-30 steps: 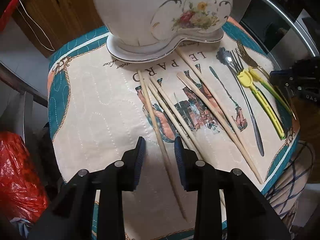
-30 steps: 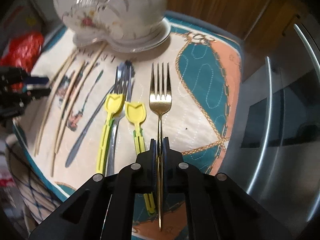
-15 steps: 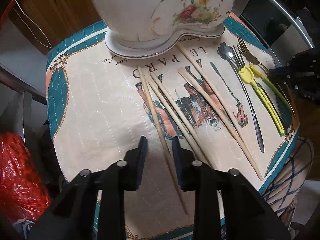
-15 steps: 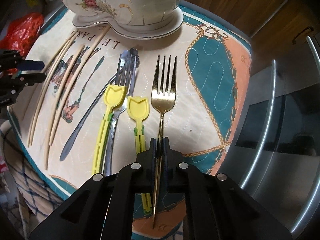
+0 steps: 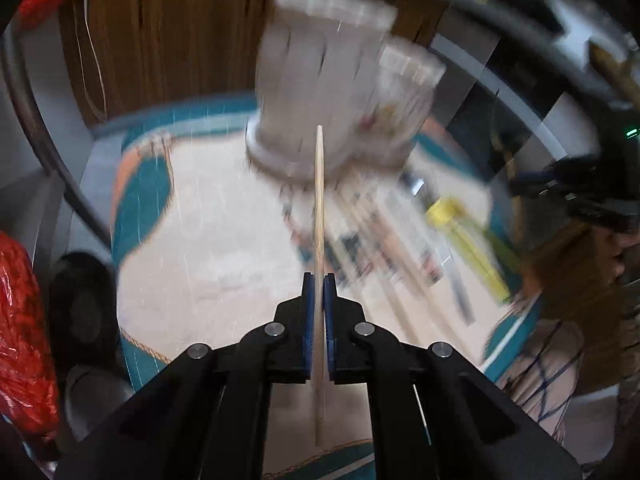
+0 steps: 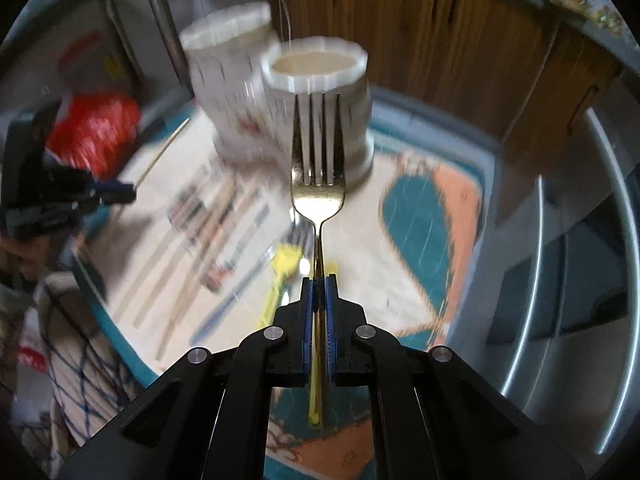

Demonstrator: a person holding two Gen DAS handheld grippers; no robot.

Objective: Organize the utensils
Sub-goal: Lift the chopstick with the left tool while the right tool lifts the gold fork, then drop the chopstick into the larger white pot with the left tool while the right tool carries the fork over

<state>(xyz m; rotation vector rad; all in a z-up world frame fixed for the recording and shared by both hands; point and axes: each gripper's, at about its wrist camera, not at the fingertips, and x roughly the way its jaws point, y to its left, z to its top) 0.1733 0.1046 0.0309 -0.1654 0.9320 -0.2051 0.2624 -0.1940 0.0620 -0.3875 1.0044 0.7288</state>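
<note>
On my left, the left gripper has its jaws clamped tight on a single wooden chopstick, held near the middle so the tip points up toward the white ceramic utensil holder and the tail hangs below the pads. The other chopsticks lie on the quilted placemat, blurred, with the yellow plastic utensils further right.

On my right, the right gripper is pinched shut on the handle of the gold fork, tines up and lined up in front of the holder's nearer cup — its mouth looks empty from here.

What worries me: both views are smeared, so I am judging the cup rims poorly. The chopstick is thin and round-looking; I expect it could pivot in the pads and catch the rim. The fork is gripped low on a slim handle, so its heavy head may swing. And both grippers are heading for one holder — they could collide, or knock it.
</note>
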